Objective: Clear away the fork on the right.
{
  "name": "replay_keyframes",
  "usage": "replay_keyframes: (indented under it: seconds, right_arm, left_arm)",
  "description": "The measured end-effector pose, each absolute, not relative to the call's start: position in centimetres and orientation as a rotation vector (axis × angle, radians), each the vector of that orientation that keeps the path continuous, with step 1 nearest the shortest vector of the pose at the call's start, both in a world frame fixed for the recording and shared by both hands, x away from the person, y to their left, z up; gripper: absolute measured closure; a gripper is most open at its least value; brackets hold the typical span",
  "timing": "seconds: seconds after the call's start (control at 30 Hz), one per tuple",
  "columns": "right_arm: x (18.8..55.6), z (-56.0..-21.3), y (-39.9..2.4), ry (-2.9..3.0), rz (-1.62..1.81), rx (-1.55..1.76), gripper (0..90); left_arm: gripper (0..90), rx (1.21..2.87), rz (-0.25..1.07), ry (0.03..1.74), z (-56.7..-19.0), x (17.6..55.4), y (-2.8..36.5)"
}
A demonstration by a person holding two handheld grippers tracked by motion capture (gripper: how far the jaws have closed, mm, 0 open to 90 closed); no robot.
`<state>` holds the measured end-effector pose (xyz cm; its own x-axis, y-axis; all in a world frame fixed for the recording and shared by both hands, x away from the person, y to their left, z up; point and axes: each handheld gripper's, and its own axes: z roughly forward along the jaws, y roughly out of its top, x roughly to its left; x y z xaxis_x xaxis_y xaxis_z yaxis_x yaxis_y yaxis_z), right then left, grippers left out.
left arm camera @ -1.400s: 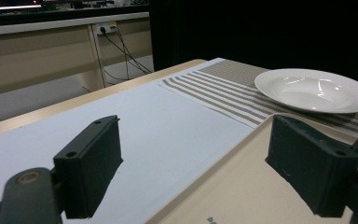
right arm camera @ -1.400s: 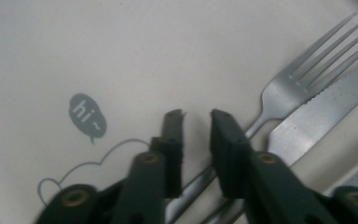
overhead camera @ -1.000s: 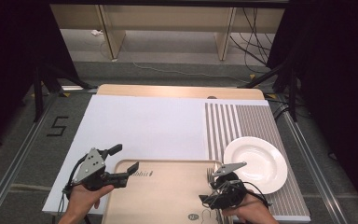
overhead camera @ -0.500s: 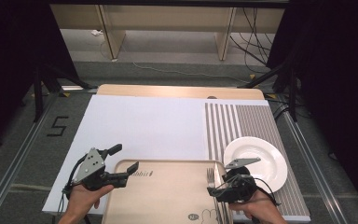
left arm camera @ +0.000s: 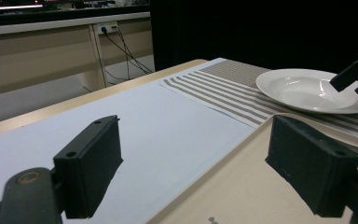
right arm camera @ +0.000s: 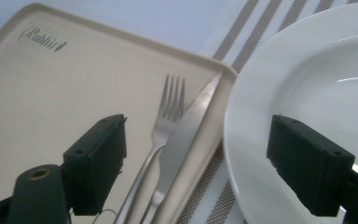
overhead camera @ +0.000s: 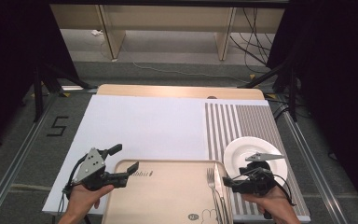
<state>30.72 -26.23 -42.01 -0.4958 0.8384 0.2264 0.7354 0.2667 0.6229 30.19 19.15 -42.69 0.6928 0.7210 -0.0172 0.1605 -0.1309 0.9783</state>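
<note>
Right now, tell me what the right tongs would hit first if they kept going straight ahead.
Probably the knife beside the fork on the tray; the open right tongs also straddle the plate rim, though depth is unclear.

One beige tray (overhead camera: 168,196), one fork (overhead camera: 213,193), one table knife (overhead camera: 220,196) and one white plate (overhead camera: 254,151) are counted, along with one striped placemat (overhead camera: 242,122), one white sheet (overhead camera: 144,128) and two hand-held grippers.

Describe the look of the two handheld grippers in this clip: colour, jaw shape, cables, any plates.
Both grippers, left and right, are black with two blocky rectangular jaws. Each carries a grey three-cornered plate on top and trails a thin black cable. Close up, the left gripper's pads look matte, with small screw holes. The forearms show no sleeves.
</note>
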Motion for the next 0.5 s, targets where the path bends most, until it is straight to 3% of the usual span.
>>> replay_keyframes:
  seconds: [0.5]
  right_arm:
    - [30.8, -41.7, -29.5, 2.226, 1.073, 1.629, 20.8]
  left_arm:
    - [16.9, 1.662, 0.563, 0.723, -42.7, 30.2, 19.2]
